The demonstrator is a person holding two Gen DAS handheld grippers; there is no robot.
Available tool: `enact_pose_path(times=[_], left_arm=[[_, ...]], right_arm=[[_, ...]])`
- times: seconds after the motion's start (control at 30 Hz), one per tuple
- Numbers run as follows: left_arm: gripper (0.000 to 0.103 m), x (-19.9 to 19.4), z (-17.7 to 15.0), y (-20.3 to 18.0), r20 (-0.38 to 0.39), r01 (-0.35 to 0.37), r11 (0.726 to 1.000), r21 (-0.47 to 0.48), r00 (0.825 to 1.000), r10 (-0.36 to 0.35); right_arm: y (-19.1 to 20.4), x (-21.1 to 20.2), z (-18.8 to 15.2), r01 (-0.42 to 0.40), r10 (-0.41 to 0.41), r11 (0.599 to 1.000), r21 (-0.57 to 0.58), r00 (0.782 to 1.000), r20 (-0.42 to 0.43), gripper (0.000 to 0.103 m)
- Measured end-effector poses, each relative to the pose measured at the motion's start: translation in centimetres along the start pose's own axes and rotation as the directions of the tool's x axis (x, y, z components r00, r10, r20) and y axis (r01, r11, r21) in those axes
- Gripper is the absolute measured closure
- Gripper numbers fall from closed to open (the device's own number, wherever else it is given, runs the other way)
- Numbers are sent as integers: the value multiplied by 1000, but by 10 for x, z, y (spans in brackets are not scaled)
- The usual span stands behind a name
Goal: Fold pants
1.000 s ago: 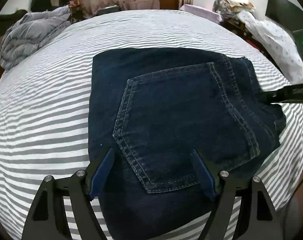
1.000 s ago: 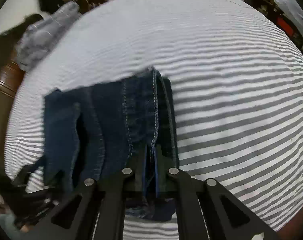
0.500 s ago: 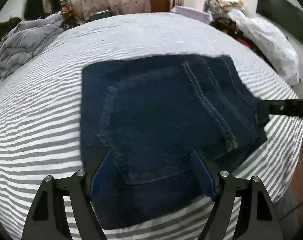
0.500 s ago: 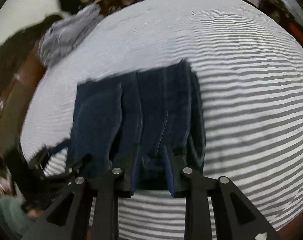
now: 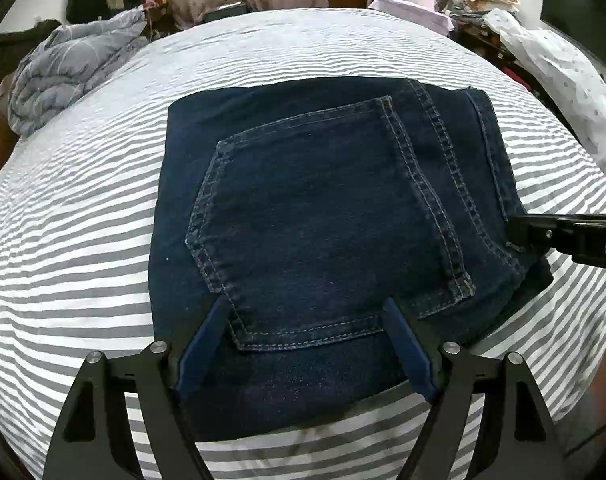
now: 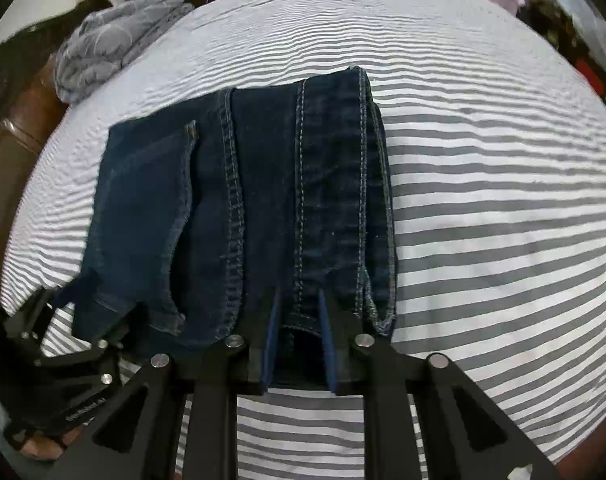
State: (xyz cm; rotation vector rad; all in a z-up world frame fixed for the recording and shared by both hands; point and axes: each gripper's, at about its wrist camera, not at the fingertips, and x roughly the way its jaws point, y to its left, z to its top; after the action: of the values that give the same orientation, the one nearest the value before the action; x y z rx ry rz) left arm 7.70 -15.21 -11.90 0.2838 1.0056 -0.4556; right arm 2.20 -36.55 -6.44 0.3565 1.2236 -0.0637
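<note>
Just one folded pants (image 5: 327, 240), two tools.

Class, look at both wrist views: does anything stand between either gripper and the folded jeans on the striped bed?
Nothing visible does. The left gripper is open directly over the jeans, and the right gripper straddles their edge. Only the striped bedsheet surrounds them.

Right tongs (image 6: 299, 300) released pants (image 6: 263, 200), now parted.
</note>
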Motion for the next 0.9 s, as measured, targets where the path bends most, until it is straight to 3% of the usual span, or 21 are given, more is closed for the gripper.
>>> enact_pose_path(times=[0.13,0.17,0.23,0.3,0.47,0.57,0.7,0.9], left_arm=[[23,-8,4,4,-3,7,1000,1,1000,-7],[23,-12,5,5,5,7,1000,6,1000,-7],[23,-21,7,9,25,22,1000,11,999,-22],[23,-32,10,18,44,73,997,-7,996,-73],[23,-45,20,62,76,170,977,-129,984,-161],[23,-41,23,100,70,208,947,-246,978,-197],[22,-26,19,142,67,288,877,-386,956,-284],[22,-3,11,155,49,323,849,-418,941,-334]], right_arm=[[-9,-6,9,-113,114,993,41,993,-14,65],[-11,-10,10,-126,127,991,44,992,-10,63],[-14,-26,12,-138,137,989,47,990,29,47],[-18,-36,15,-139,137,989,39,989,58,41],[-47,-42,22,-173,170,982,79,984,46,40],[-66,-39,23,-223,222,968,116,975,24,40],[-89,-19,24,-364,372,905,219,928,7,39],[-113,0,21,-378,393,887,264,919,-7,37]])
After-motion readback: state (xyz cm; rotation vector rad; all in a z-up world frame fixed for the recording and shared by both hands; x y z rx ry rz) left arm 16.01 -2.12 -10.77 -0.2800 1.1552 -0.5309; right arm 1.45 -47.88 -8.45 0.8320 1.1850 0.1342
